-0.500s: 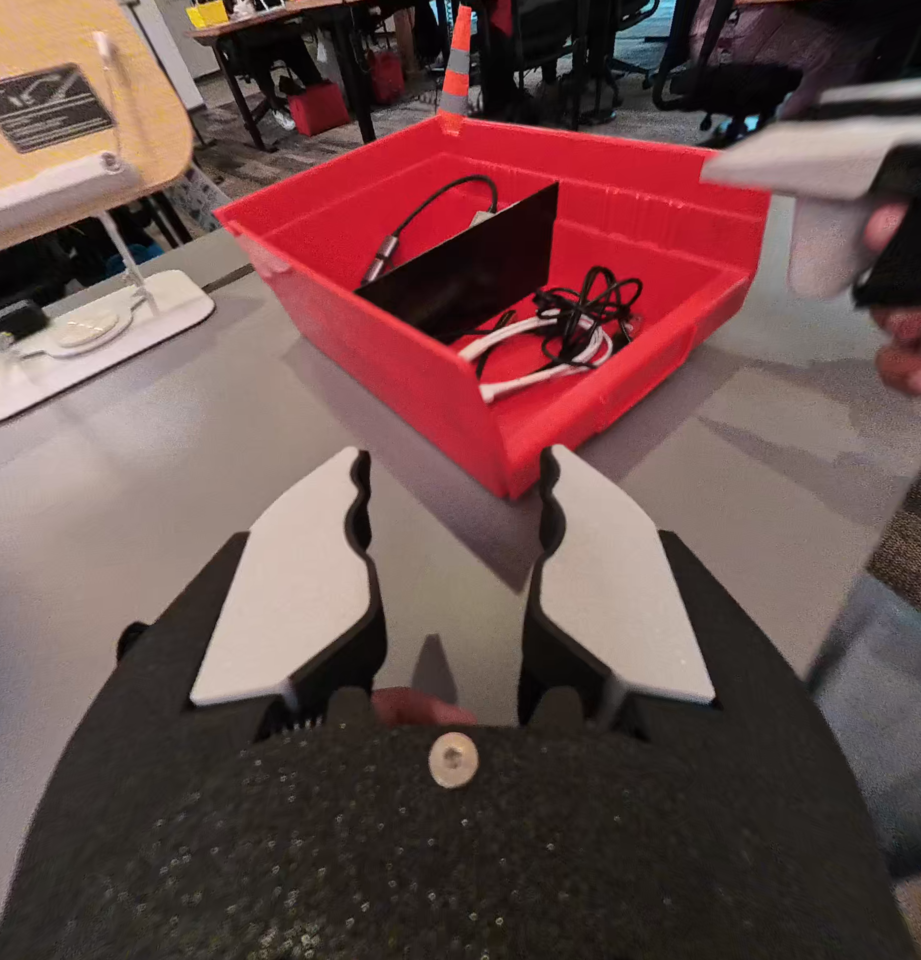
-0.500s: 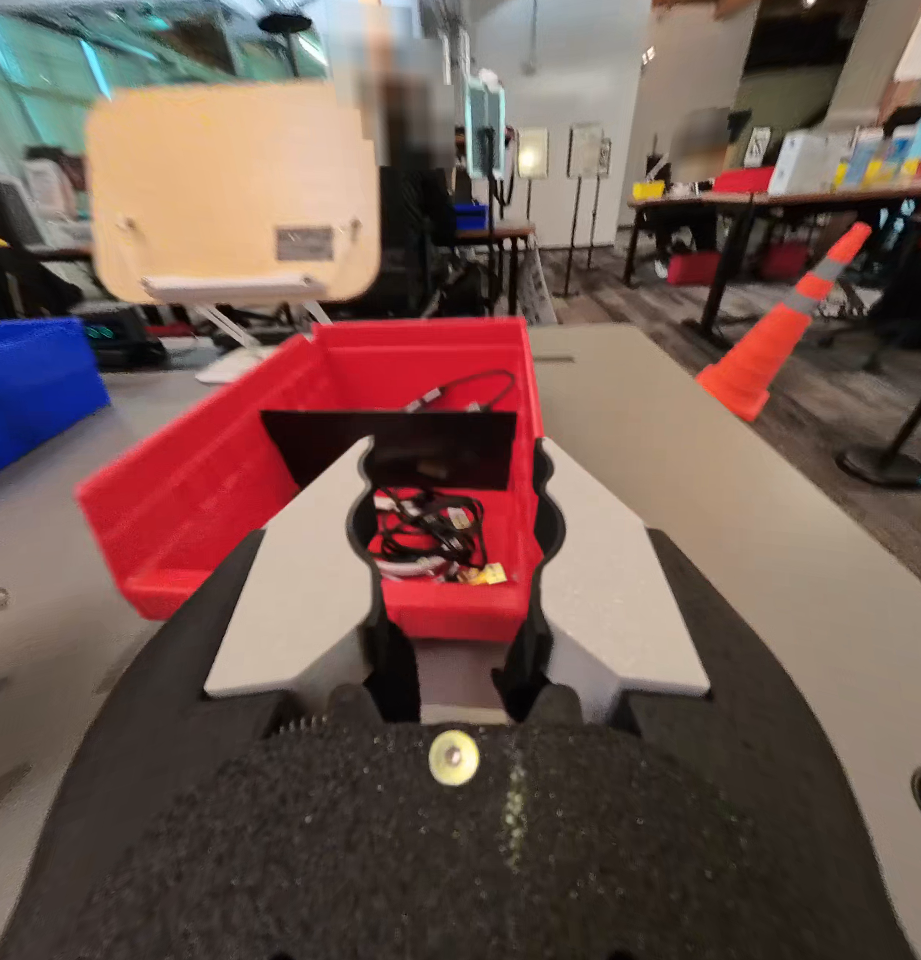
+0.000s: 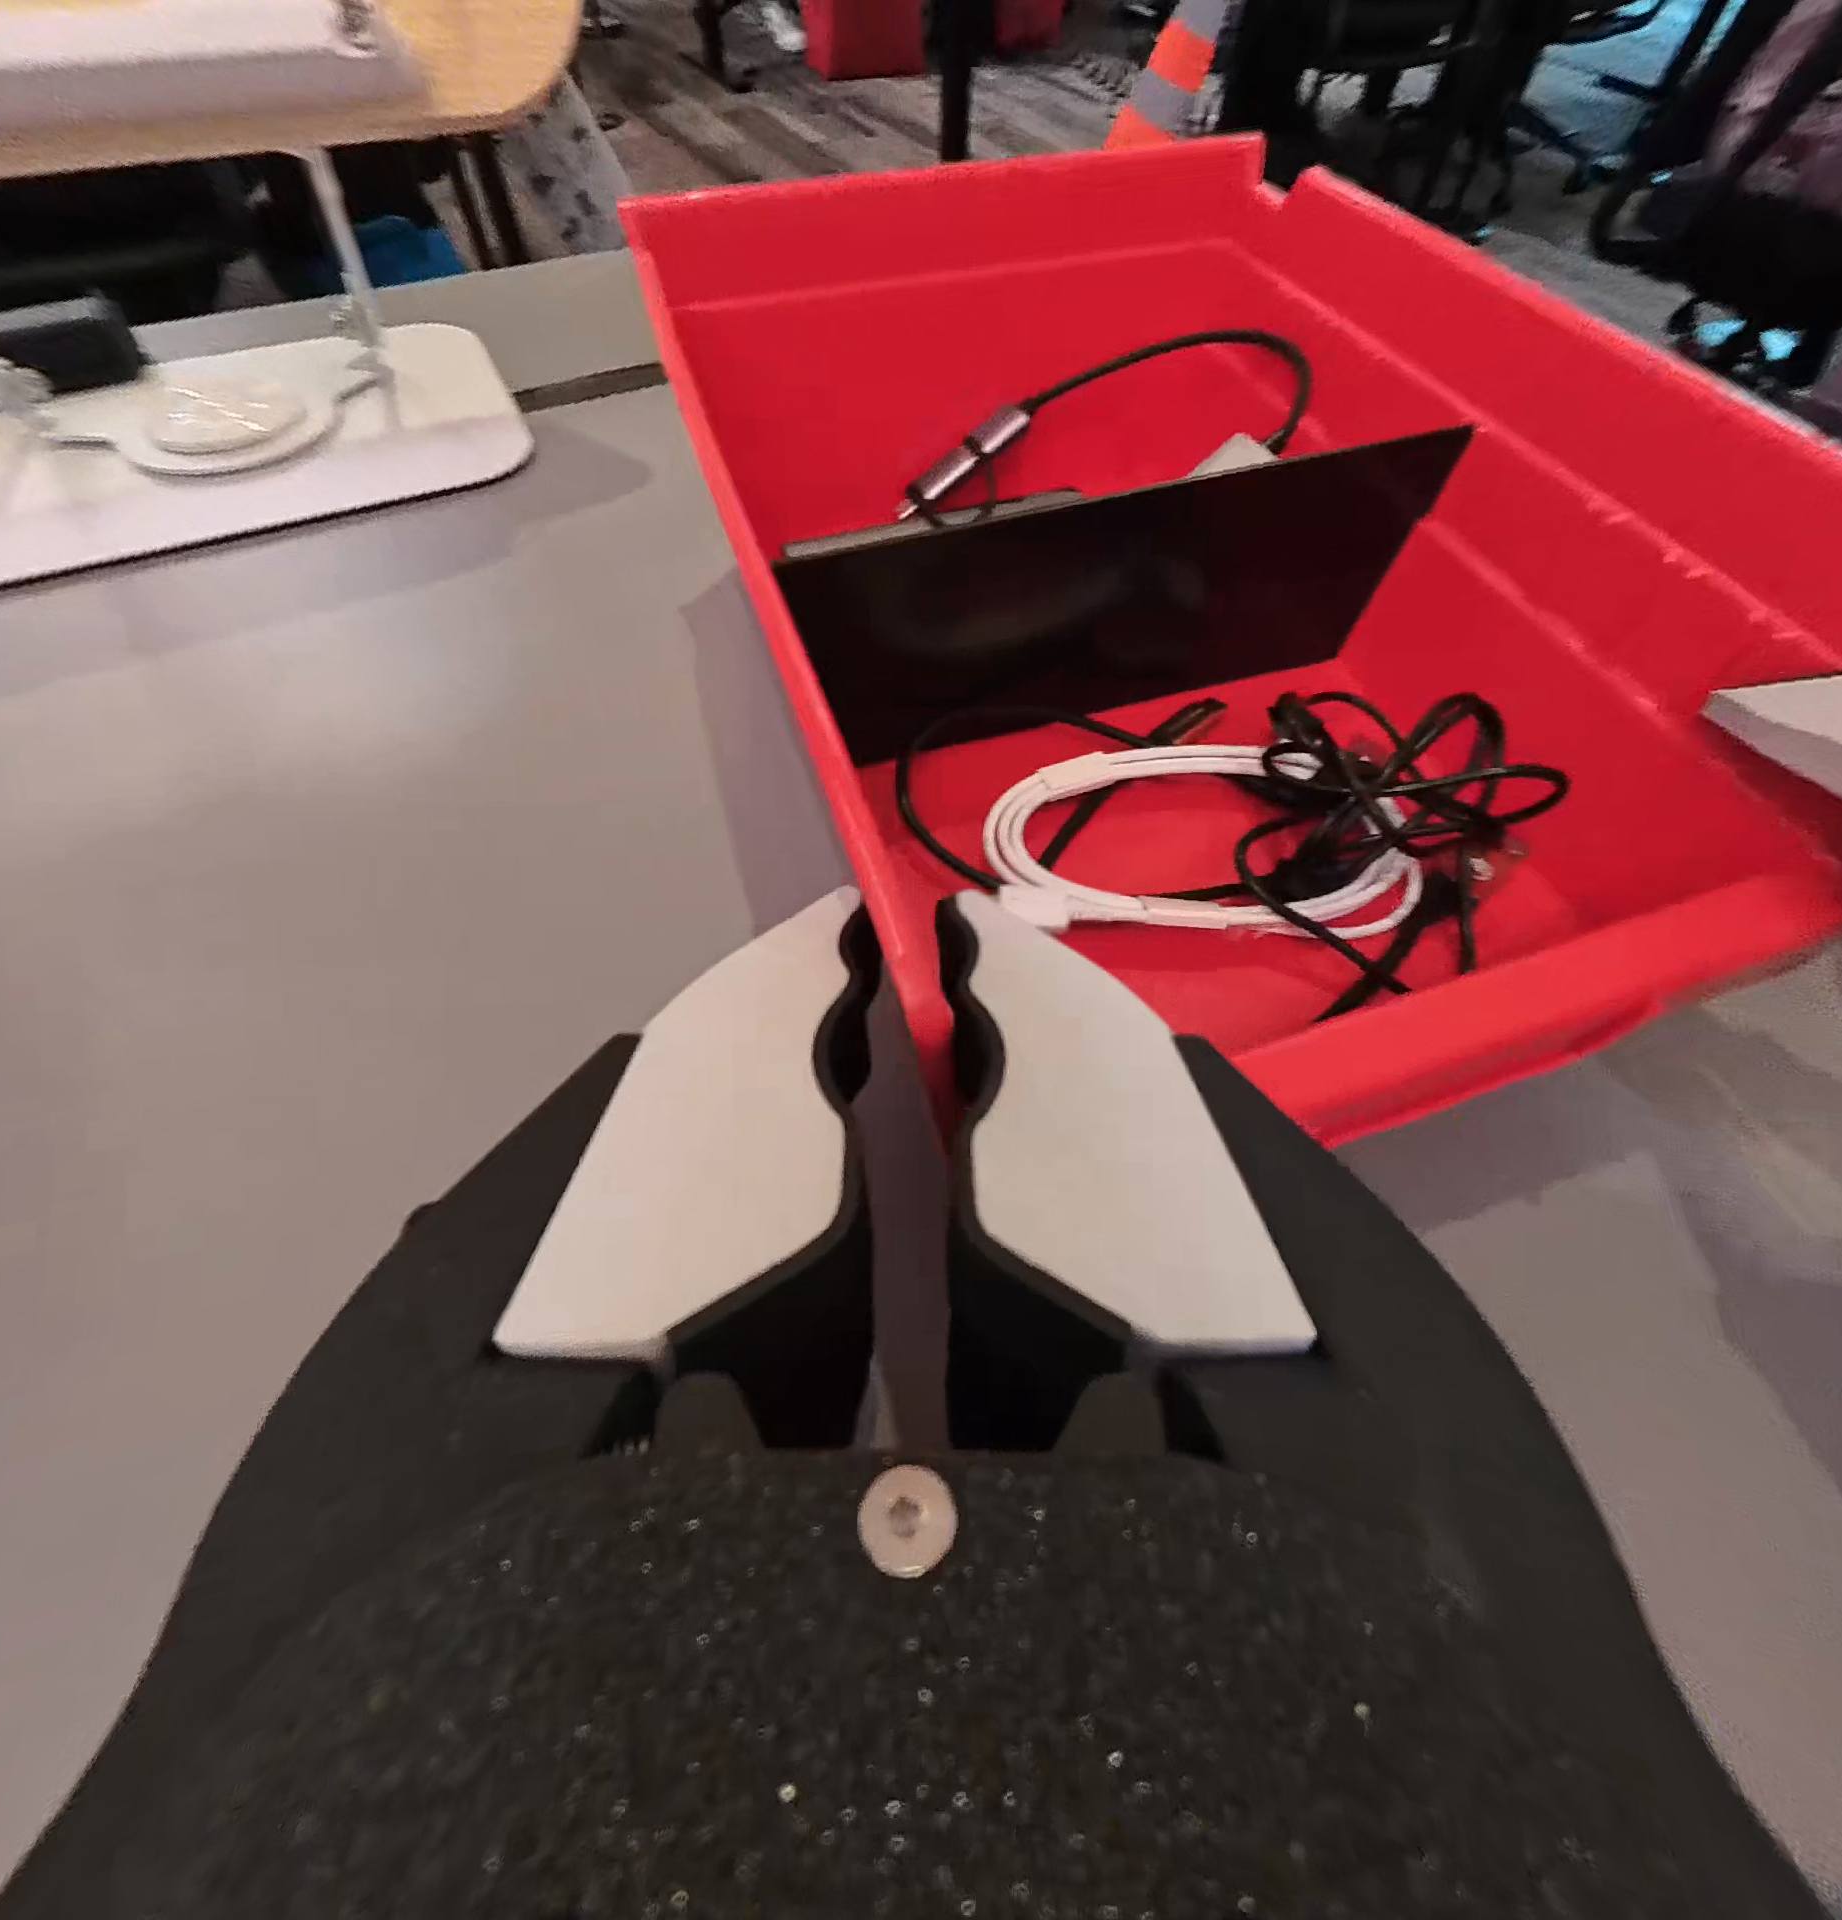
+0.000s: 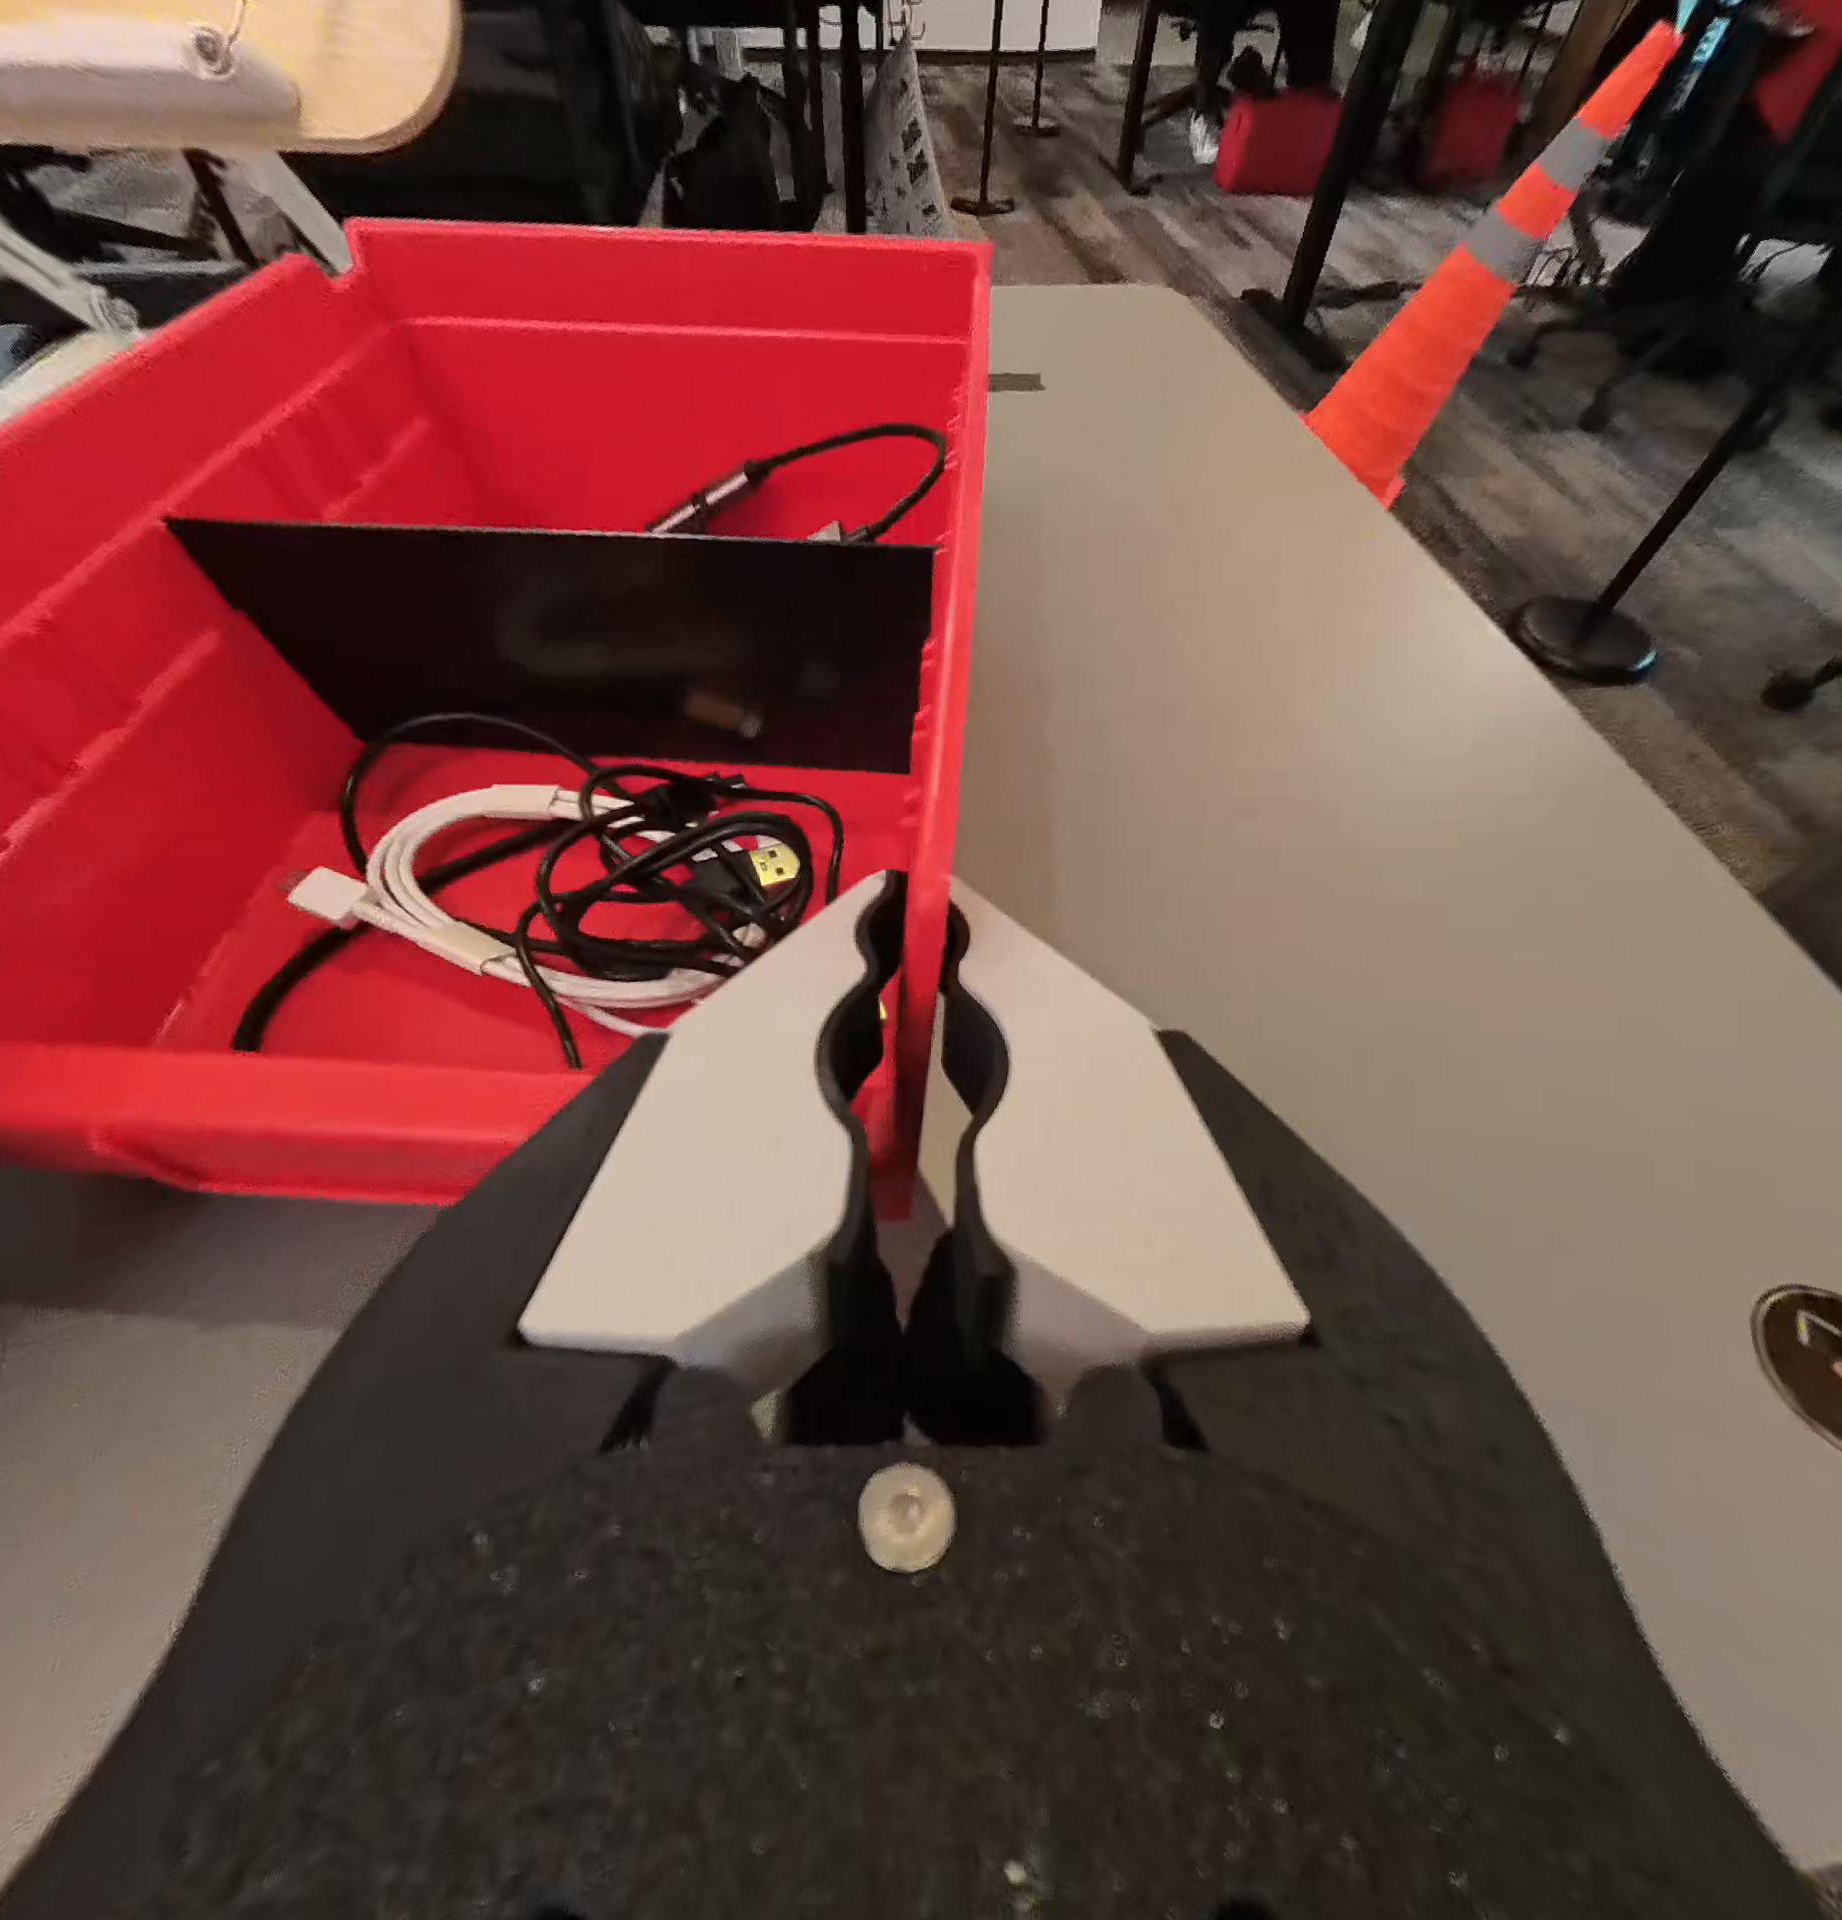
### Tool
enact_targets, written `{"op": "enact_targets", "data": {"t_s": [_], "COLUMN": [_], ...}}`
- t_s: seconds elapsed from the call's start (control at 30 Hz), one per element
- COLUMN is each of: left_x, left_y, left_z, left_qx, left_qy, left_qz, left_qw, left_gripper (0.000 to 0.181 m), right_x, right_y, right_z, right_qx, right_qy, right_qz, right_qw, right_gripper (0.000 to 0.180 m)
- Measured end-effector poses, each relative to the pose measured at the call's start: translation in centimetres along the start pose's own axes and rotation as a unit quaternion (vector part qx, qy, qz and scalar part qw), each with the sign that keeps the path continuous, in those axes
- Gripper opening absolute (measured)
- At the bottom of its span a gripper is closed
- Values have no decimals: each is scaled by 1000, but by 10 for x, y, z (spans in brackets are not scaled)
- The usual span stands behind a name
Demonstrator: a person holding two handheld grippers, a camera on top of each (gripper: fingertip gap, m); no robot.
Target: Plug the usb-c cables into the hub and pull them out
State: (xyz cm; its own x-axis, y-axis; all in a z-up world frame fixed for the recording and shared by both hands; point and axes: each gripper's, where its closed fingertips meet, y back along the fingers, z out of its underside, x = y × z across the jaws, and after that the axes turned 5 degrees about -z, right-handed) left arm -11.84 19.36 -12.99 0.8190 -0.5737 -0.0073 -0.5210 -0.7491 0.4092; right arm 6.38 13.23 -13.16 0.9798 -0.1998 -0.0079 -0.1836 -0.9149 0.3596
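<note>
A grey table carries a red bin, split by a black divider. The bin's two near corners are pinched: one side wall is clamped in the left gripper, the opposite wall in the right gripper, both narrowed onto the plastic. Bin positioning appears to be the step in hand. The tangled usb-c cables lie in the near compartment; the hub, seemingly, is half hidden behind the divider. Next, the walls must be released and a cable picked out.
</note>
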Motion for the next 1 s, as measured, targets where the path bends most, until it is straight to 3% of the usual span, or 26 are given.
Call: {"op": "enact_targets", "data": {"t_s": [0.27, 0.4, 0.53, 0.73, 0.8, 0.87, 0.93, 1.0], "left_x": [-96, -159, -198, -200, -194, -196, -200, -233], "left_y": [48, 72, 68, 55, 62, 87, 124, 162], "left_z": [-5, 7, 14, 25, 24, 15, -8, -20], "left_qx": [31, 12, -7, -19, -21, 3, 49, 74], "left_qy": [-34, -5, 8, 21, 16, 77, 134, 104], "left_qz": [-113, -157, -161, -131, -120, -120, -89, -130], "left_qw": [993, 988, 987, 991, 992, 990, 986, 983], "left_gripper": [6, 5, 6, 13, 24, 24, 37, 45], "right_x": [-92, -164, -205, -210, -210, -209, -207, -209], "right_y": [2, -20, -47, -68, -67, -53, -30, -4], "right_z": [-32, -34, -35, -21, -21, -24, -27, -33], "right_qx": [77, 65, 41, 15, 11, 16, 38, 65], "right_qy": [21, 27, 31, 40, 54, 40, 43, 47], "right_qz": [-12, -71, -96, -118, -131, -153, -177, -198], "right_qw": [997, 995, 994, 992, 990, 987, 983, 977], "right_gripper": [3, 3, 3, 3, 3, 7, 17, 21]}}
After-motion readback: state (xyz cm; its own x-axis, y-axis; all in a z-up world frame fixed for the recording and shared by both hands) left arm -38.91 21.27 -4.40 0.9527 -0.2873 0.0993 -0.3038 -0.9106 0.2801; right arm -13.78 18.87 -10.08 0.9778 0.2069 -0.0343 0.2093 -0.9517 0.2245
